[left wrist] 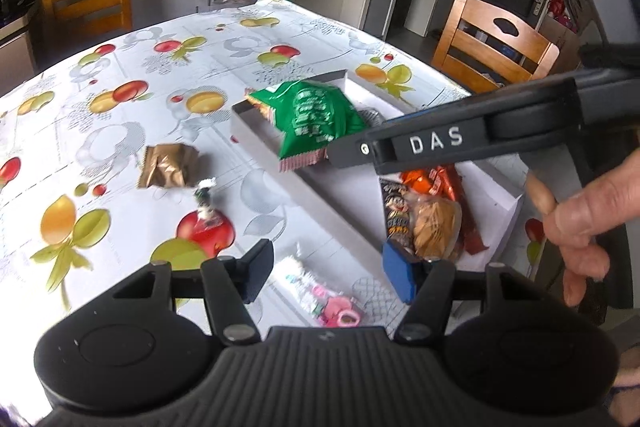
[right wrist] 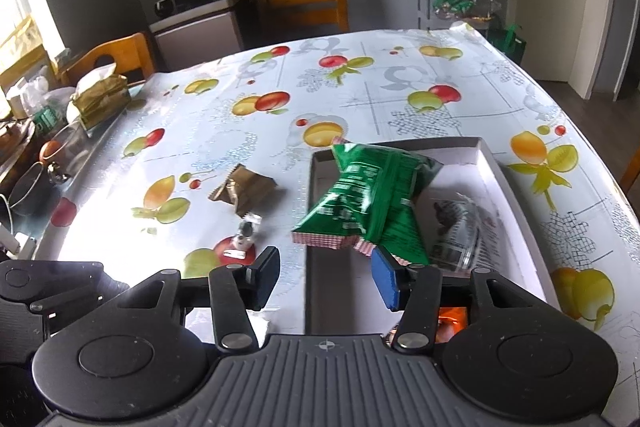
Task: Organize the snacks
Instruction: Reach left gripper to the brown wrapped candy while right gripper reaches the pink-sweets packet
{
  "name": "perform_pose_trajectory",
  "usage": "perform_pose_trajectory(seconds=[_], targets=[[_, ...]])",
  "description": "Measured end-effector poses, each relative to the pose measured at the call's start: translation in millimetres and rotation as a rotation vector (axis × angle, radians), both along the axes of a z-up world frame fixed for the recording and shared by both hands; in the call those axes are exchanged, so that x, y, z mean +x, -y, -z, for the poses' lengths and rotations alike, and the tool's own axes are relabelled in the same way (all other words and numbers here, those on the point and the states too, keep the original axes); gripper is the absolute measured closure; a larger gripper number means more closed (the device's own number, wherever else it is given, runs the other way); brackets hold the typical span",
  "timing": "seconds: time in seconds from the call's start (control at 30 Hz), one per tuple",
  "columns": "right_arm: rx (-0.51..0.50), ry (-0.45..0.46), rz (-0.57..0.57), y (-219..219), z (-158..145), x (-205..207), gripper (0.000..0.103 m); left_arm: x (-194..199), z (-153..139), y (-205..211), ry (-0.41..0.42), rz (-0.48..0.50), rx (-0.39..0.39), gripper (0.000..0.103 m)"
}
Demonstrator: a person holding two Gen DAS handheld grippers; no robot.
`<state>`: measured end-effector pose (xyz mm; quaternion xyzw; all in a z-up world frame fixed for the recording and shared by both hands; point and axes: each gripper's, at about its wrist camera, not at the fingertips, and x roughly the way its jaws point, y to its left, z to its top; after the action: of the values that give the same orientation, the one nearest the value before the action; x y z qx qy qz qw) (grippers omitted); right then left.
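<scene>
Left gripper low over the table, jaws apart, nothing between them; pink candy just beyond, loose on the cloth. Right gripper also parted and empty, poised at the near-left edge of the box. No earlier picture to show how the jaws came to this. Green bag lying half in the box, tail draped over the left wall, probably freshly let go, though hard to say whether the blue pad touches its corner. Inside the box, nearer end: orange packs and a tan snack, bunched together, apparently to leave the far end free for the bigger bag. A clear wrapper tucked beneath the green one. Brown packet and small candy out on the cloth, well apart from the box, waiting. Next likely: nudging the bag fully in, or fetching the pink candy with the nearer gripper.
</scene>
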<state>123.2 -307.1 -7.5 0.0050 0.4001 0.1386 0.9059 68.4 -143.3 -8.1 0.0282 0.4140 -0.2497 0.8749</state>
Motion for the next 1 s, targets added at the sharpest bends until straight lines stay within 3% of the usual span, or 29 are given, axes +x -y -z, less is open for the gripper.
perform_pose_trajectory(seconds=[0.43, 1.0], targets=[[0.003, -0.044, -0.106, -30.1, 9.4, -11.7, 0.048, -22.5, 20.9, -30.2, -0.072, -0.090, 0.047, 0.042], [-0.028, -0.133, -0.141, -40.2, 31.3, -25.3, 0.048, -25.4, 48.3, -33.3, -0.138, -0.104, 0.033, 0.042]])
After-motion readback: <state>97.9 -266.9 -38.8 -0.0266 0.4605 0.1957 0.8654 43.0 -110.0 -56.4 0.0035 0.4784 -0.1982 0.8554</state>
